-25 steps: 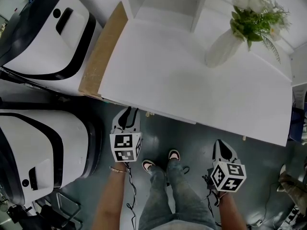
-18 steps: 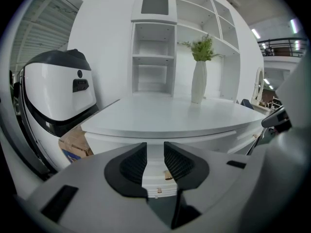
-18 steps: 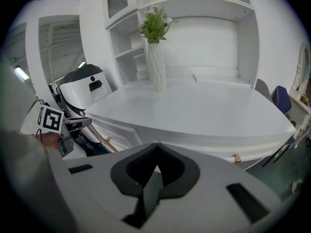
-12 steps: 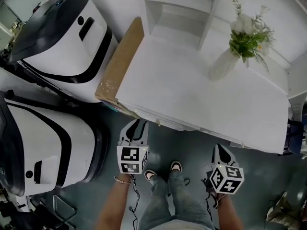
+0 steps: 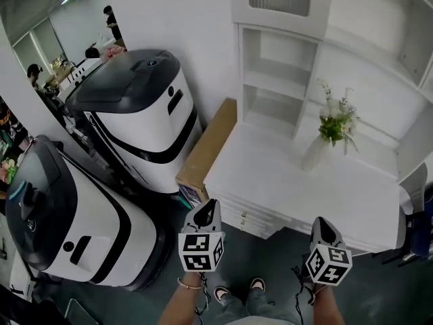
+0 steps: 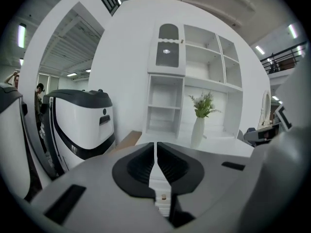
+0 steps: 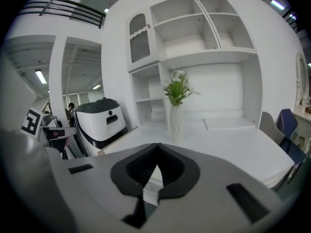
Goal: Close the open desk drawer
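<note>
A white desk [image 5: 284, 175] has a stack of drawer fronts [image 5: 247, 217] jutting slightly at its near edge. My left gripper [image 5: 208, 205] hovers just before that stack. Its jaws have just been closing and now leave only a thin slit, with nothing between them. In the left gripper view [image 6: 156, 149] a drawer front with a small knob [image 6: 163, 196] shows through the slit. My right gripper [image 5: 321, 221] hangs in front of the desk's right half, shut and empty. In the right gripper view [image 7: 158, 152] its tips meet.
A white vase of flowers [image 5: 314, 156] stands on the desk under a shelf hutch [image 5: 270, 73]. A cardboard box [image 5: 206, 144] leans at the desk's left end. Two large white-and-black machines [image 5: 145, 107] [image 5: 67, 222] stand left. A blue chair [image 5: 423, 229] is at the right.
Both grippers have risen in front of the desk. The head view has tilted up to show the hutch and the room. The left jaws have come together.
</note>
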